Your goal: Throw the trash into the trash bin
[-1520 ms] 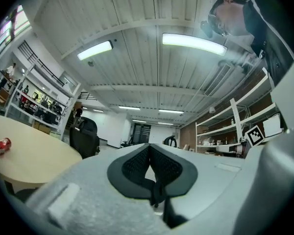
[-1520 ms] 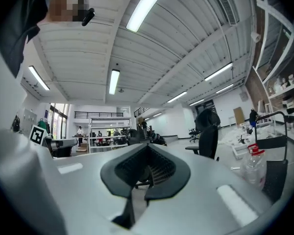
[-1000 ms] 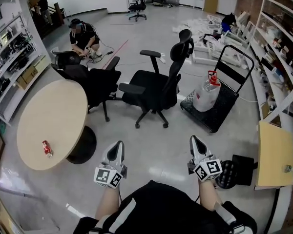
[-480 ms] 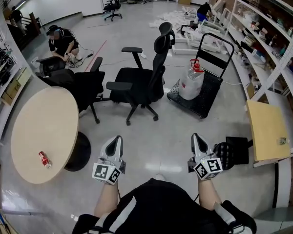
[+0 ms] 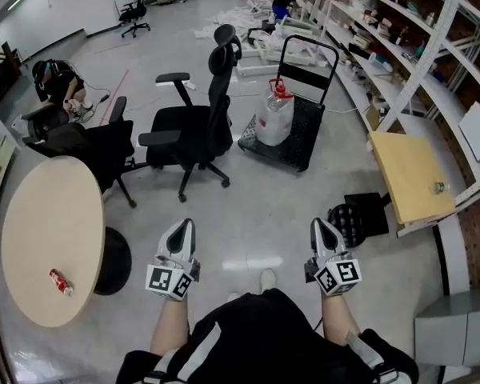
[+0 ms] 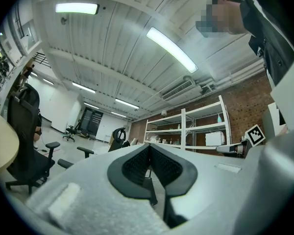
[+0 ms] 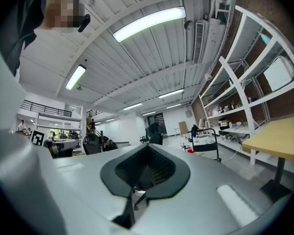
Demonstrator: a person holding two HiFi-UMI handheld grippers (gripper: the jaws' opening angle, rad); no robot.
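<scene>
A red crushed can [image 5: 61,282] lies on the round beige table [image 5: 40,222] at the left of the head view. A black mesh bin [image 5: 346,222] stands on the floor just right of my right gripper. A small clear bottle [image 5: 438,187] rests on the yellow table [image 5: 408,174]. Both grippers are held level in front of my body. My left gripper [image 5: 182,234] is shut and holds nothing, its pads meeting in the left gripper view [image 6: 149,148]. My right gripper [image 5: 322,230] is shut too, with nothing between its pads [image 7: 147,148].
Two black office chairs [image 5: 188,130] stand ahead on the grey floor, with a black cart [image 5: 296,110] carrying a water jug behind them. Metal shelves [image 5: 416,46] line the right wall. A person crouches at the far left [image 5: 54,82]. A grey cabinet [image 5: 456,326] sits at the lower right.
The head view has swung to the right: the round table and can slid left, the yellow table and mesh bin came closer to centre. Both grippers stay shut in front of my body.
</scene>
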